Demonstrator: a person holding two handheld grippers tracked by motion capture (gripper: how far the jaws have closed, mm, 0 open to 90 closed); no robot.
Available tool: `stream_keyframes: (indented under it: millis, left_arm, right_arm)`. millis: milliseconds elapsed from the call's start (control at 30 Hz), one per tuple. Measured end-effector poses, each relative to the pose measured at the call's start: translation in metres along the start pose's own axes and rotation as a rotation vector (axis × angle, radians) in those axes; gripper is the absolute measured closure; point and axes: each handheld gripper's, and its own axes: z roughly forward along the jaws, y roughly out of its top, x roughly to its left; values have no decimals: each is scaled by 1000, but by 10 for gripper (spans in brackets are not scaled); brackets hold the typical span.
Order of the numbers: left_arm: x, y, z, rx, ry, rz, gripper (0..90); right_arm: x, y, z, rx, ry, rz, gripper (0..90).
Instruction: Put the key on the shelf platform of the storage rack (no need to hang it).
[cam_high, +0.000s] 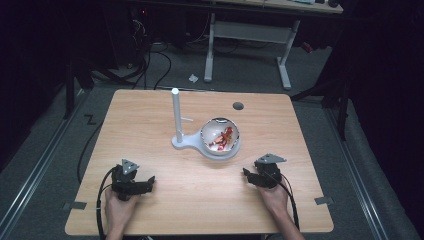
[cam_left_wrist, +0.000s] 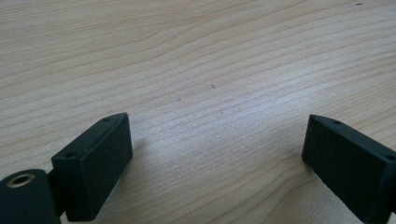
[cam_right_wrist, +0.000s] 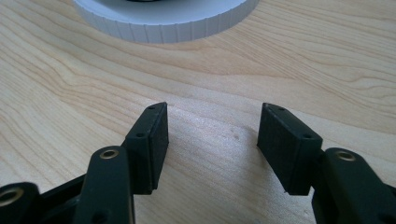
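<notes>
I see: left gripper (cam_high: 148, 182) and right gripper (cam_high: 248, 173), both jaws apart, empty, on the table (cam_high: 165, 200); bowl (cam_high: 220, 136) on white stand (cam_high: 186, 142) beyond.

white stand (cam_high: 186, 141) with bowl (cam_high: 220, 135) on wooden table (cam_high: 150, 115)

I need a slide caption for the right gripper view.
Right gripper open above the wooden table, its fingers aimed at the ribbed white base.
</notes>
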Motion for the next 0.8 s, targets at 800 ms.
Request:
stream_keyframes:
  millis: [800]
  left_arm:
    - [0,0,0,-1,0,-1,88]
  right_arm:
    - [-1,-3,1,-10,-17,14,313]
